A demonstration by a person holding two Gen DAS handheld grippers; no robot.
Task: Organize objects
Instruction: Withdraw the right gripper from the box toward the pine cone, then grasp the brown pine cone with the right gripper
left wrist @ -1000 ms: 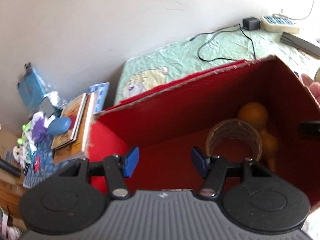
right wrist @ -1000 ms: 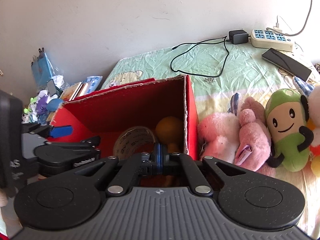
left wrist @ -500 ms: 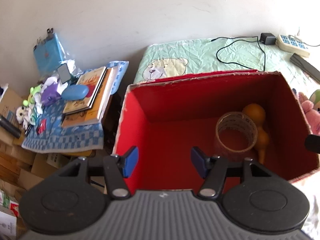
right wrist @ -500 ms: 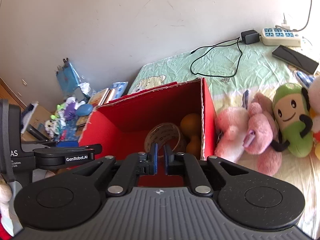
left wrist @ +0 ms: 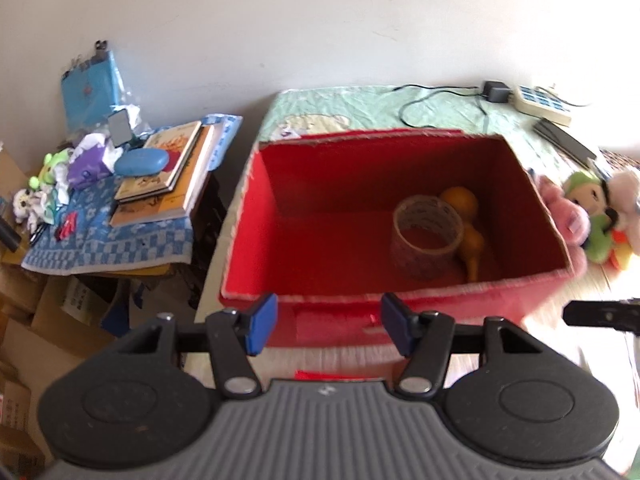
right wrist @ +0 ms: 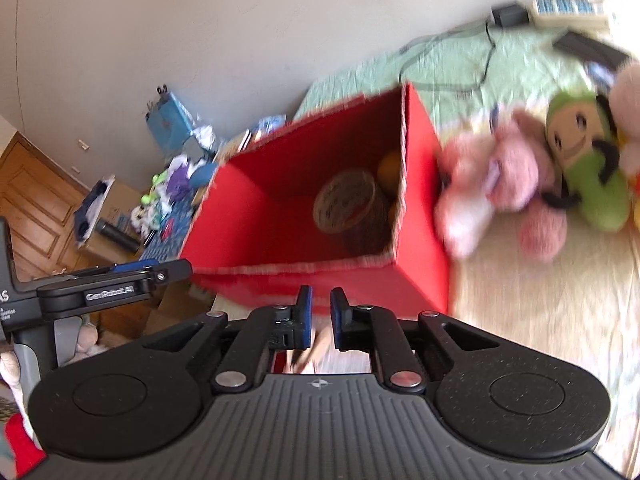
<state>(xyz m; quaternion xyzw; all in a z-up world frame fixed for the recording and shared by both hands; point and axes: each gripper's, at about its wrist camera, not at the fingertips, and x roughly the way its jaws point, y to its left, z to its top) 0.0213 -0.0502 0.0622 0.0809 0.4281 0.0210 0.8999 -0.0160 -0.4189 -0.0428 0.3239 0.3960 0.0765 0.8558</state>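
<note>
Left wrist view looks straight down into the red box (left wrist: 400, 216), and there's the haul so far: a roll of clear tape (left wrist: 426, 236) standing on its edge toward the right end, with an orange gourd-shaped toy (left wrist: 466, 216) tucked just behind and touching it. What's new in the last second: the right hand-held gripper (right wrist: 320, 316), which was pressed tight together over the box, is now parting its jaws, and nothing sits between the blue pads, so that drop looks finished. Both cameras have also pulled back; a second ago the left one was nosed right inside the red walls, and now the whole rim is in sight. The left hand-held gripper (left wrist: 328, 324) hangs in front of the near wall, spread about halfway, empty. My read: one item is filed and both hands are free for the next pick. Outward from the box, on the bed (right wrist: 540, 320), the candidates wait just beside its right wall: a pink plush (right wrist: 504, 176) against the cardboard, a green plush (right wrist: 588, 160) beyond it. Left of the bed, a cluttered side table (left wrist: 108, 240) carries books (left wrist: 168, 176).
</note>
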